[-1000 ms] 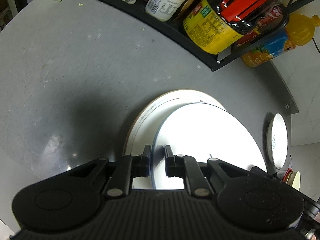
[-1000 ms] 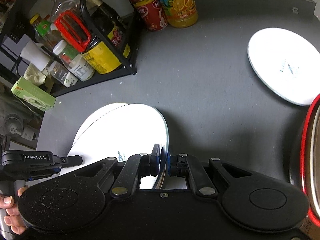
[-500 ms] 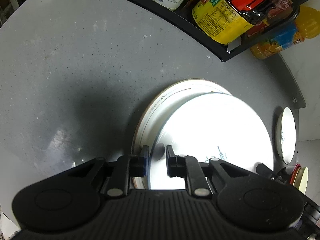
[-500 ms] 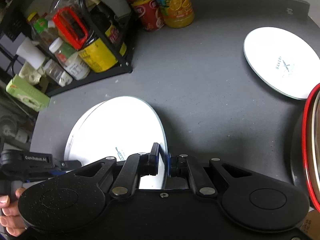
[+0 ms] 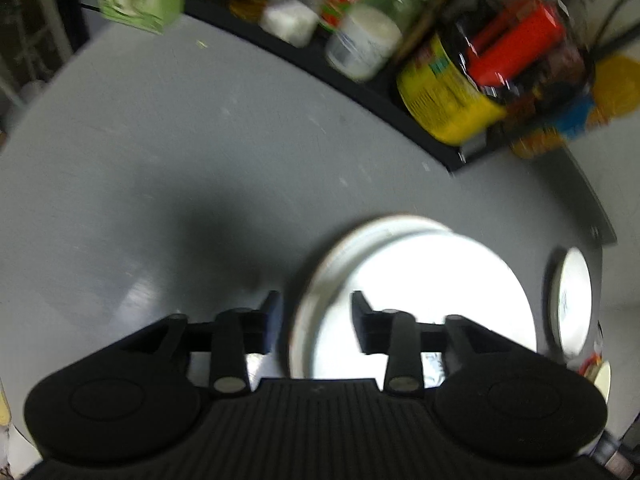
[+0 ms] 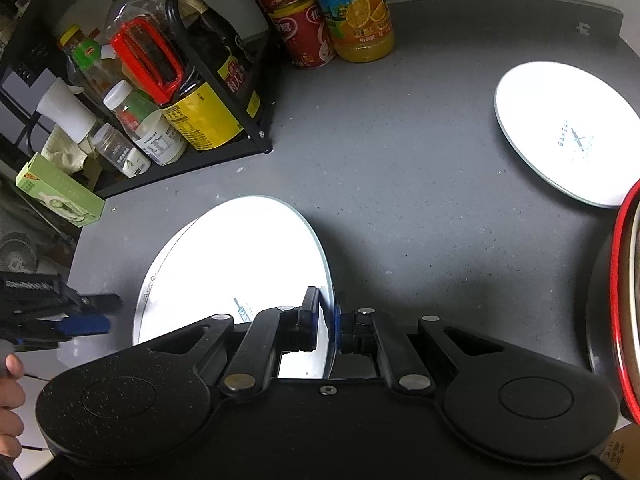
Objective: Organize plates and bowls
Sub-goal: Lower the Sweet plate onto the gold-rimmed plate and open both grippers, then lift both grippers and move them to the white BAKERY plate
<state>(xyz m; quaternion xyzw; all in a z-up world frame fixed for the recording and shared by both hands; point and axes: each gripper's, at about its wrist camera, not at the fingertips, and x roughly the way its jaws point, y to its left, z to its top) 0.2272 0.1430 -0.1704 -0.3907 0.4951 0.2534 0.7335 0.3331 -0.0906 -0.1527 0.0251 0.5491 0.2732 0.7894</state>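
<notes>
Glazed white ceramic is what both claws are dealing with: a stiff, slippery, breakable top plate (image 6: 240, 256) that is best pinched at its thin rim, since the smooth face offers no purchase. It is lying low and centre in both views, stacked on a slightly larger plate (image 5: 340, 256) on the grey bench (image 6: 400, 168). The right claw (image 6: 326, 320) is clenching the plate's near rim between its pads. The left claw (image 5: 316, 320) is standing released, its jaws wide apart astride the stack's edge; that view is blurred, so contact is probably nil. Half a second ago the left jaws were nearly closed at the rim; they have since spread. Another plate (image 6: 568, 132) is sitting well apart at the right.
</notes>
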